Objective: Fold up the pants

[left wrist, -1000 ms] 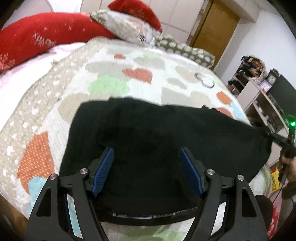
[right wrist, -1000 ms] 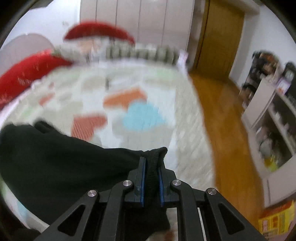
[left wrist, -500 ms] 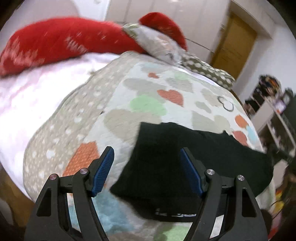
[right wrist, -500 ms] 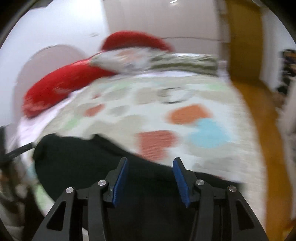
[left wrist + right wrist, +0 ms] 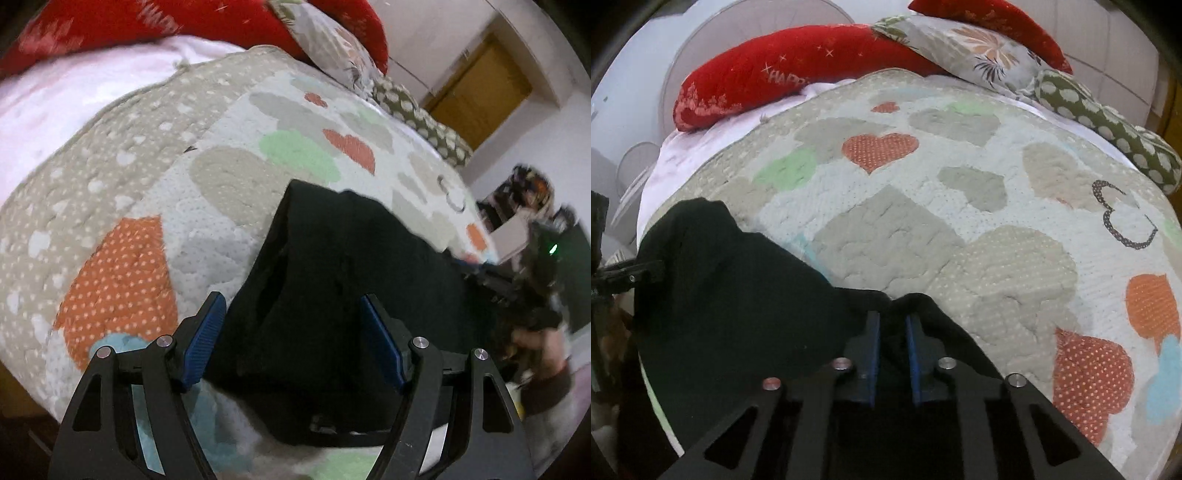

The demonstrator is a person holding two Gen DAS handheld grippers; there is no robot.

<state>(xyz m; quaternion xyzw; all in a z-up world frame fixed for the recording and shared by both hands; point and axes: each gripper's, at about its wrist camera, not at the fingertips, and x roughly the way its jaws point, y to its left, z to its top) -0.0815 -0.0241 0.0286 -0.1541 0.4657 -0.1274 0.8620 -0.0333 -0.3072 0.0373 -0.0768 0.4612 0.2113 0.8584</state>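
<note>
Pants (image 5: 738, 314), black soft cloth, on quilted bedspread (image 5: 923, 229).

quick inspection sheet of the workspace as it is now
surface: bed with heart-patterned quilt
job's things: black pants lying bunched on the quilt near its front edge
clutter: red pillow, floral pillow, spotted bolster at the head of the bed
grippers: left gripper open above the pants; right gripper shut on a pants edge
cables: nothing seen
surroundings: wooden door, cluttered shelves
</note>
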